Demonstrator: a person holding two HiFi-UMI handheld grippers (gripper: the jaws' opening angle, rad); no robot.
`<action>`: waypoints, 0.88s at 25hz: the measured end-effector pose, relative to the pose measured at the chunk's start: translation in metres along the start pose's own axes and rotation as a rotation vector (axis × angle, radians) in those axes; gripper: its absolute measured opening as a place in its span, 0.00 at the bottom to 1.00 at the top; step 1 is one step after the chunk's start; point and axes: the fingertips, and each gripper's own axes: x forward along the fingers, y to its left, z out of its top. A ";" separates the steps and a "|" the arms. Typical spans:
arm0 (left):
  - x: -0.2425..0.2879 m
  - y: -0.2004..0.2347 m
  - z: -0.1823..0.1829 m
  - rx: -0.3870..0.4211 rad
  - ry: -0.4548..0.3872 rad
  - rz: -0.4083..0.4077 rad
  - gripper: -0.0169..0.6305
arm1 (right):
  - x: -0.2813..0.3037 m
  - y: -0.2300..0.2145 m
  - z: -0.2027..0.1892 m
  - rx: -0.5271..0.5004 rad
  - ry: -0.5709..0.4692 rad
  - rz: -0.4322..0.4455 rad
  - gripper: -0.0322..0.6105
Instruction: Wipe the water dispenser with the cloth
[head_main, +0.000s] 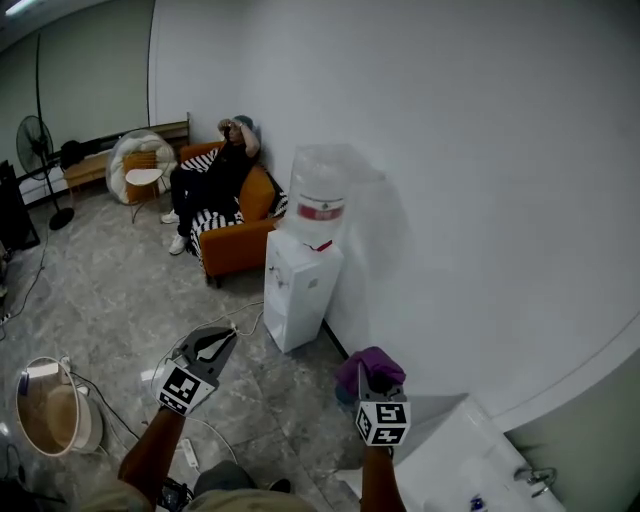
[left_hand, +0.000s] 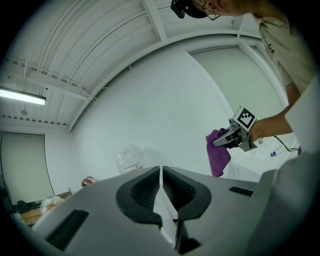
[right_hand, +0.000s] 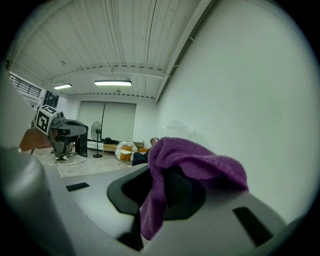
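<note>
The right gripper (head_main: 375, 388) pinches the purple cloth (head_main: 366, 366) in its jaws, the loose end draped over them, ready for wiping. The left gripper (head_main: 214, 346) is empty, jaws pressed together. The water dispenser (head_main: 298, 285) stands well ahead against the wall (head_main: 450, 200), not yet reached.

A person (head_main: 213, 180) sits in an orange armchair (head_main: 235, 250) against the wall — a pedestal fan (head_main: 37, 145) stands far left, a pale bucket (head_main: 58, 420) nearer.

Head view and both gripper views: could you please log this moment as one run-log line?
right tool: shut on purple cloth | left tool: shut, empty | water dispenser: ahead, untouched, not yet wiped
</note>
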 end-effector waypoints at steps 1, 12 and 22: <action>0.004 -0.002 0.002 -0.019 0.001 -0.003 0.08 | 0.001 -0.002 -0.002 0.003 0.003 0.000 0.14; 0.109 0.009 -0.015 -0.038 -0.040 -0.080 0.08 | 0.031 -0.035 -0.019 0.020 0.043 -0.054 0.14; 0.206 0.061 -0.050 -0.072 -0.056 -0.162 0.08 | 0.117 -0.060 -0.027 0.045 0.104 -0.126 0.14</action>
